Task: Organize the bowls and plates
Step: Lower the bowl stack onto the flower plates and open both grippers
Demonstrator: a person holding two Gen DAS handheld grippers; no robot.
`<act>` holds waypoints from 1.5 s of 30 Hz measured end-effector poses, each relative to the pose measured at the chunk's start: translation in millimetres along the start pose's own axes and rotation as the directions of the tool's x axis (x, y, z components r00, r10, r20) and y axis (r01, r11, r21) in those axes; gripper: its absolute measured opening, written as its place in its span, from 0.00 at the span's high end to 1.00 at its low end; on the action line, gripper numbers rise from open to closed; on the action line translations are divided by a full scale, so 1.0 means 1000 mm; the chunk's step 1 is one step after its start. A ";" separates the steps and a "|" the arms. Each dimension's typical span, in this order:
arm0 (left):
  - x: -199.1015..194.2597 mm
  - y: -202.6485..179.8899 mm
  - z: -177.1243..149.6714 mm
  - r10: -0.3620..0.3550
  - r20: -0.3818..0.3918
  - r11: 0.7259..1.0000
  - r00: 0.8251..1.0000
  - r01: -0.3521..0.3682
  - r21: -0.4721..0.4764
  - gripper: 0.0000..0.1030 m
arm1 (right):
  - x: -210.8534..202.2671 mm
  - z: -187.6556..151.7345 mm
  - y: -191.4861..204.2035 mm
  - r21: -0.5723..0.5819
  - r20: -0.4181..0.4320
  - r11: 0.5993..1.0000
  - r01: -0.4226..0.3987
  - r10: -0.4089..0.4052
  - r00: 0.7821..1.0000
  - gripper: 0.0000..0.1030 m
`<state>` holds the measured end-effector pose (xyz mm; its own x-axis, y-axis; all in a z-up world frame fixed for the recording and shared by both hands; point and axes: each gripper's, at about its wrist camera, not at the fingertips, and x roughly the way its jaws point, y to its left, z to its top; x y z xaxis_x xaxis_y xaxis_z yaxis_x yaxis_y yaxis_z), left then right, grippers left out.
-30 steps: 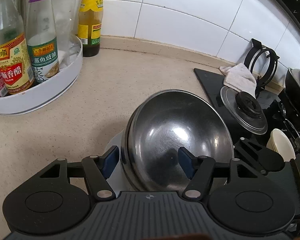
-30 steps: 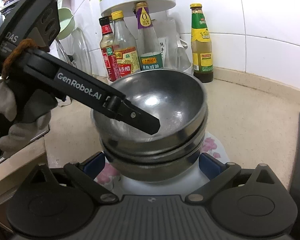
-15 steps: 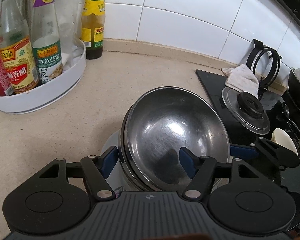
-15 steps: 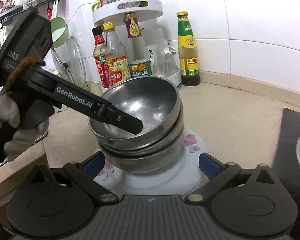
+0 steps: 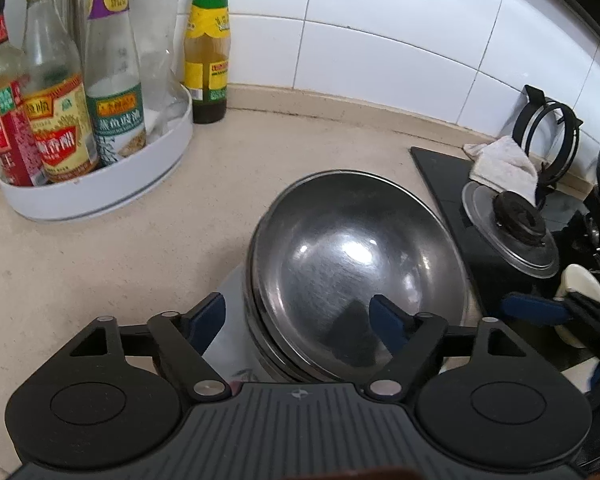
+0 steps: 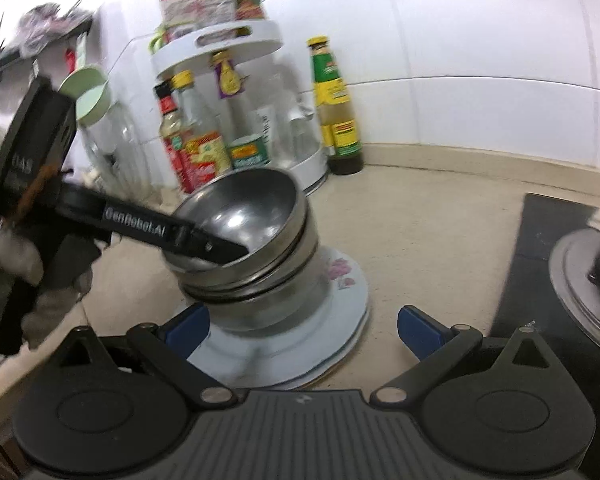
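While my left tongs (image 5: 296,316) have just been widening astride the near rim of the top shiny steel bowl (image 5: 356,264), gripping nothing, the nested stack leans on the flowered white plates (image 6: 340,292) on the beige desk (image 5: 140,248). Nudged, it could slide. My right tongs (image 6: 302,326) gape empty.

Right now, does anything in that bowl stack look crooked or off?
Yes. The steel bowls nested on the flowered plates lean toward the left claw, which straddles the top bowl's rim, one finger inside. Its jaws have just been opening, no longer pinching. Nothing spilled or damaged.
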<state>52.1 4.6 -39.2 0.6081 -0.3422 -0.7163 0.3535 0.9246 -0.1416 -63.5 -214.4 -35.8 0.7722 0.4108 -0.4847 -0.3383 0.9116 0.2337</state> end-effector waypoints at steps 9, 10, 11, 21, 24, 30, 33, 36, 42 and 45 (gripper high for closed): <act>-0.015 0.004 0.002 -0.004 0.050 0.999 0.999 0.002 0.046 0.14 | -0.024 0.015 0.021 0.064 0.085 0.996 0.063 -0.069 0.994 0.03; -0.017 0.005 0.002 -0.013 0.053 0.999 0.999 0.011 0.046 0.14 | -0.027 0.016 0.024 0.068 0.097 0.995 0.069 -0.075 0.992 0.03; -0.018 0.007 0.002 -0.020 0.055 0.999 0.998 0.017 0.046 0.14 | -0.030 0.017 0.027 0.069 0.107 0.995 0.074 -0.081 0.991 0.03; -0.037 0.013 -0.006 -0.041 0.085 0.997 0.996 0.036 0.063 0.10 | -0.046 0.023 0.062 0.103 0.168 0.986 0.129 -0.145 0.975 0.03; -0.043 0.015 -0.008 -0.045 0.092 0.997 0.995 0.039 0.065 0.08 | -0.051 0.023 0.071 0.111 0.185 0.985 0.133 -0.151 0.971 0.03; -0.049 0.021 -0.011 -0.031 0.103 0.998 0.994 0.025 0.061 0.06 | -0.055 0.024 0.085 0.135 0.196 0.980 0.143 -0.168 0.966 0.03; -0.052 0.024 -0.014 -0.031 0.104 0.998 0.994 0.026 0.055 0.06 | -0.056 0.024 0.092 0.144 0.200 0.979 0.145 -0.173 0.964 0.03; -0.054 0.027 -0.016 -0.032 0.106 0.998 0.994 0.027 0.049 0.06 | -0.057 0.024 0.098 0.144 0.203 0.978 0.148 -0.176 0.963 0.03; -0.059 0.030 -0.020 -0.031 0.112 0.999 0.993 0.026 0.046 0.04 | -0.060 0.022 0.106 0.154 0.201 0.976 0.153 -0.183 0.962 0.03; -0.062 0.030 -0.023 -0.032 0.115 0.999 0.993 0.027 0.044 0.03 | -0.061 0.021 0.108 0.170 0.197 0.973 0.153 -0.186 0.963 0.02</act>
<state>9.0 57.6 -15.2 0.6742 -0.3888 -0.6279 0.4008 0.9067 -0.1311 -135.5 -141.3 36.5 0.9122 0.2230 -0.3437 -0.1197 0.9474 0.2969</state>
